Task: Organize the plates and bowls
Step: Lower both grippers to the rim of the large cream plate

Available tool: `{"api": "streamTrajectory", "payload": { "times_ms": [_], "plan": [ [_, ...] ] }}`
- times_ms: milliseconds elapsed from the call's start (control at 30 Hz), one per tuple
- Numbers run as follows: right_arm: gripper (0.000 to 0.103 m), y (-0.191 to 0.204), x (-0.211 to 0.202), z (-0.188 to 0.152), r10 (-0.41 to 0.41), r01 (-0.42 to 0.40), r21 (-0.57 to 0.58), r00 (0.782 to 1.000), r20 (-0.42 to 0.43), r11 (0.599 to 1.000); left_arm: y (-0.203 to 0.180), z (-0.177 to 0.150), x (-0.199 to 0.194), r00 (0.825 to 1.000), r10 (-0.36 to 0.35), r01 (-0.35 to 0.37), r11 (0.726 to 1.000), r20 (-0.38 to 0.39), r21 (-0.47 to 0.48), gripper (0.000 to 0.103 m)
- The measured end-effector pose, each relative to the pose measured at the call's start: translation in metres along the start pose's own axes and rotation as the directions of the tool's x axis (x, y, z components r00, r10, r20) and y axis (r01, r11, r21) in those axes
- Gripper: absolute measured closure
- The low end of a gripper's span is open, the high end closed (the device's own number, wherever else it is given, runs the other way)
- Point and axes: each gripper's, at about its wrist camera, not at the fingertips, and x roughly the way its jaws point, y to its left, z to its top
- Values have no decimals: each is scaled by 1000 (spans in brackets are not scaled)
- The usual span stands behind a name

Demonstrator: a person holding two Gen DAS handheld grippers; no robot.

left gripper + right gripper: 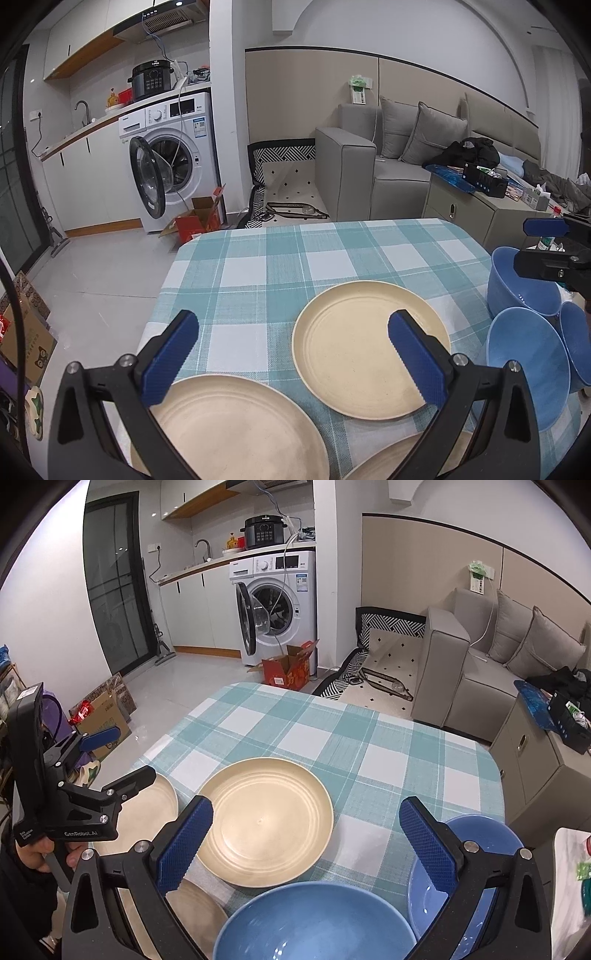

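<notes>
Three cream plates lie on the checked tablecloth (258, 266): one in the middle (351, 350), one near left (236, 428), and one cut off by the bottom edge (388, 461). Three blue bowls cluster at the right: a far one (524, 284), a near one (528, 369) and one at the view's edge (576, 347). My left gripper (295, 354) hovers open over the near plates, holding nothing. My right gripper (306, 845) is open above the nearest blue bowl (314, 923), with the middle plate (266, 819) ahead. In each view the other gripper (535, 245) (107, 755) shows at the side, open.
A washing machine (280, 602) with its door open and a red carton (288, 668) stand beyond the table. A grey sofa (369, 162) and a low cabinet (480, 214) are to the right. Cardboard boxes (107, 716) sit on the floor at the left. A hand (37, 853) holds the left gripper.
</notes>
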Motion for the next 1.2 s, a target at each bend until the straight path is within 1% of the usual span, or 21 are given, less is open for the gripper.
{"api": "streamTrajectory", "payload": {
  "times_ms": [167,400,767,1200],
  "plan": [
    [0,-3,14,1,6,-6,8,1000,-30,1000,3,0,10,1000,-4,3,1000,-29,-12,0],
    [0,-6,37,0,8,-7,16,996,-87,1000,2,-1,21,999,-10,10,1000,-48,2,0],
    [0,-5,62,2,-2,3,10,992,-128,1000,3,-3,37,997,-13,13,1000,-81,6,0],
    [0,-15,94,0,-16,19,10,979,-206,1000,4,-8,63,990,-4,5,1000,-138,8,0]
  ]
}}
